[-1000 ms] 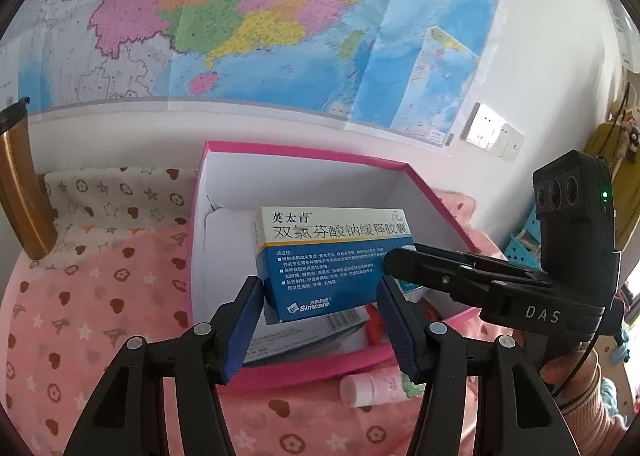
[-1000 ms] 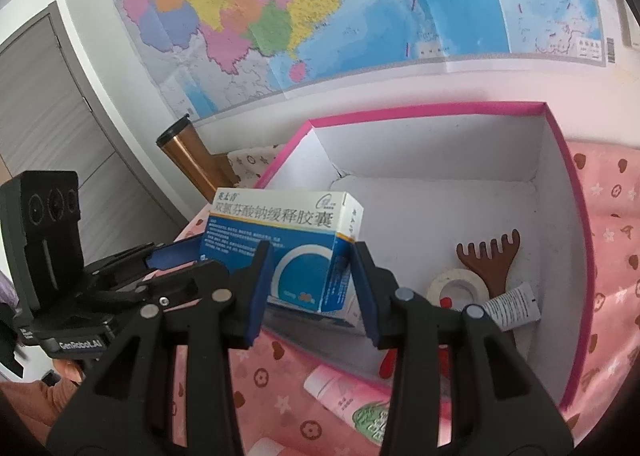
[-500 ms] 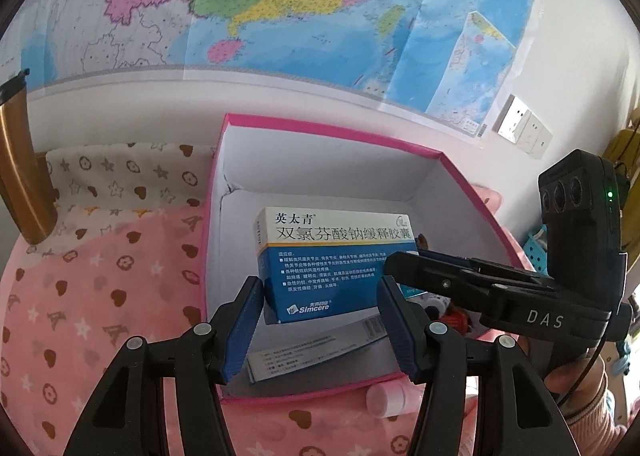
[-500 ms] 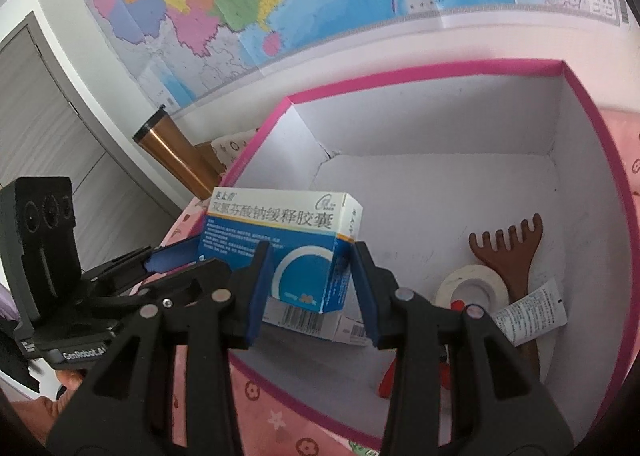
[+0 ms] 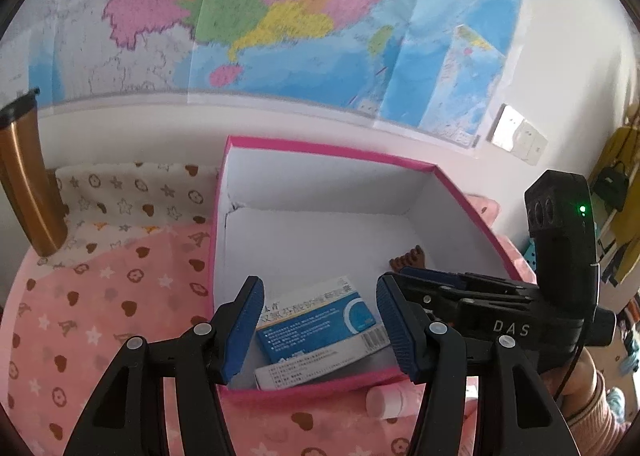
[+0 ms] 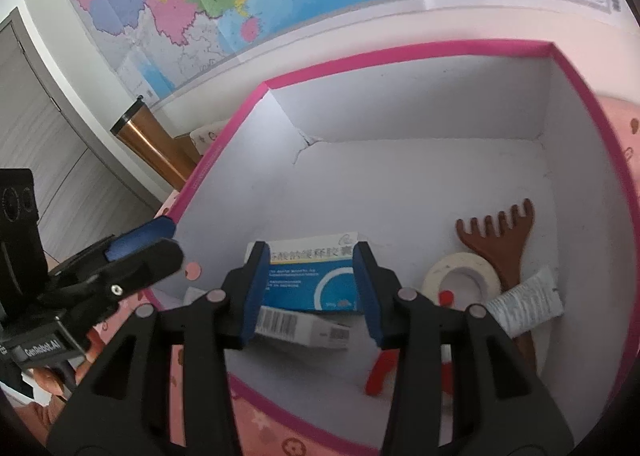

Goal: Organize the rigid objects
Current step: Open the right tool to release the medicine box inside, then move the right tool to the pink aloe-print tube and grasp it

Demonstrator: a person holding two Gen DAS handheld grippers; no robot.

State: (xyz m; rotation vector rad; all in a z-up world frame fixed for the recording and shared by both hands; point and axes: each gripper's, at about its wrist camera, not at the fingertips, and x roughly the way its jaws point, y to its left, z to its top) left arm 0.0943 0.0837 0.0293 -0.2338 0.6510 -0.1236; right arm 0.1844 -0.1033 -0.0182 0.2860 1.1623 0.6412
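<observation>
A blue and white medicine box (image 5: 320, 318) lies tilted inside the pink box (image 5: 328, 148), on top of a white carton (image 5: 316, 370). My right gripper (image 6: 312, 288) is shut on the medicine box (image 6: 310, 284) and holds it low in the pink box (image 6: 400, 52) over the white carton (image 6: 300, 330). My left gripper (image 5: 320, 330) is open and empty above the pink box's near wall, with the medicine box below the gap between its fingers. The right gripper's body shows at the right of the left wrist view.
In the pink box lie a brown wooden comb (image 6: 500, 232), a roll of white tape (image 6: 460, 280), a white tube (image 6: 524, 304) and a red item (image 6: 380, 372). A pink tube (image 5: 392, 402) lies outside the near wall. A bronze flask (image 5: 24, 176) stands at left.
My left gripper let go of the medicine box and opened. My right gripper carried the box down into the pink box and tipped it flat onto the white carton.
</observation>
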